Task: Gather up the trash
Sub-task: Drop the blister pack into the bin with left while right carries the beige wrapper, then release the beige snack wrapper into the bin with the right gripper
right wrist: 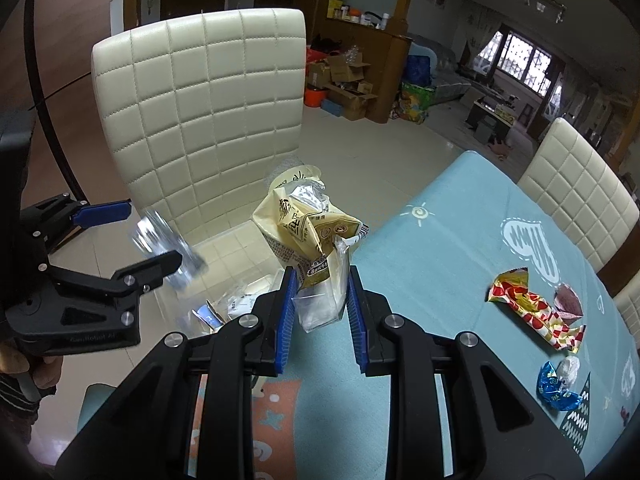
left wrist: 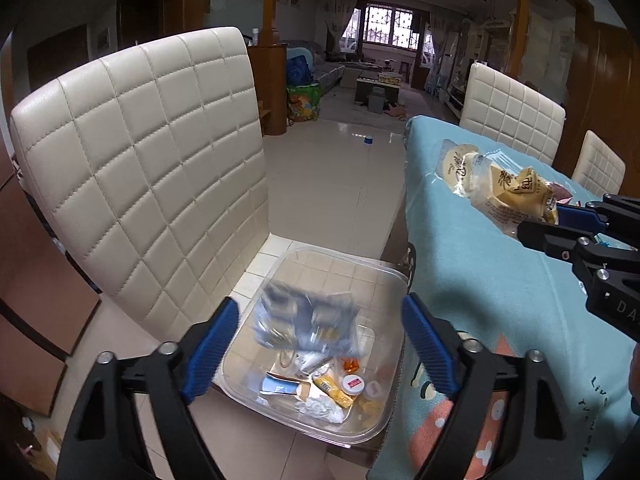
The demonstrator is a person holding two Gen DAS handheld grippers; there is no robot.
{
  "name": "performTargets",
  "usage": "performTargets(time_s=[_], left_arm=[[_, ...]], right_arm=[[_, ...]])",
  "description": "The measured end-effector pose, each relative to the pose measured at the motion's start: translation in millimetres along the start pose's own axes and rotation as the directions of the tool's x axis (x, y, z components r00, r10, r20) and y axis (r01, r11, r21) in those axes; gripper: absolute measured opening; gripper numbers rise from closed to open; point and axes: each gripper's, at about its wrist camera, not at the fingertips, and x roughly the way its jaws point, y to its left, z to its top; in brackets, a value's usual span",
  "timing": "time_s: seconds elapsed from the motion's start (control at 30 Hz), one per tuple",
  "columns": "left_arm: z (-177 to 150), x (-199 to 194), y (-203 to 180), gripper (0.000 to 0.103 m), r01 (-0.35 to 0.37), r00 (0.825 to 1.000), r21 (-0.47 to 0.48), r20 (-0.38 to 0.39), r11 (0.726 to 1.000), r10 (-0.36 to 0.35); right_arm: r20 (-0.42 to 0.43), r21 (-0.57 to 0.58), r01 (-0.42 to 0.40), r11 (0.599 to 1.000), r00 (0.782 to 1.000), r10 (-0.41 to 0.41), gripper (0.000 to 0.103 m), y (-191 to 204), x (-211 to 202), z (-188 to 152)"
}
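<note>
My left gripper (left wrist: 318, 304) stands open over a clear plastic bin (left wrist: 352, 258) on a chair seat. A blurred silvery wrapper (left wrist: 308, 320) hangs loose between its fingers above the bin; neither pad presses on it. Several wrappers and scraps lie in the bin. In the right wrist view the same left gripper (right wrist: 154, 234) and silvery wrapper (right wrist: 168, 248) show at the left. My right gripper (right wrist: 321, 276) is shut on a yellow and clear bread wrapper (right wrist: 304, 220), held over the table's near corner beside the bin (right wrist: 248, 292). The left wrist view shows that right gripper (left wrist: 540, 222) with the yellow wrapper (left wrist: 508, 188).
A cream quilted chair (left wrist: 152, 160) backs the bin. On the teal tablecloth (right wrist: 460, 240) lie a red and yellow wrapper (right wrist: 528, 308), a pink paper cup (right wrist: 568, 300), a blue wrapper (right wrist: 554, 388) and a white crumpled scrap (right wrist: 570, 366). More chairs stand along the table's far side.
</note>
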Motion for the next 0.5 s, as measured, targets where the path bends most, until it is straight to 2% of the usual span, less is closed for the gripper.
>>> performTargets(time_s=[0.1,0.2,0.5], left_arm=[[-2.7,1.2,0.5,0.090,-0.025,1.000,0.010,0.015,1.000,0.025],[-5.8,2.2,3.6,0.090,-0.017,1.000,0.006,0.014,1.000,0.017],[-11.8,-3.9,21.0,0.090,-0.044,0.999,-0.022,0.022,0.999,0.044]], right_arm=[[-0.020,0.000,-0.011,1.000,1.000,0.011,0.029,3.3,7.3,1.1],[-0.037,-0.012,-0.019,1.000,0.999,0.019,0.029,10.8,15.3,1.9],[-0.037,-0.040,-0.026,0.999,0.999,0.025,0.029,28.3,24.2,9.2]])
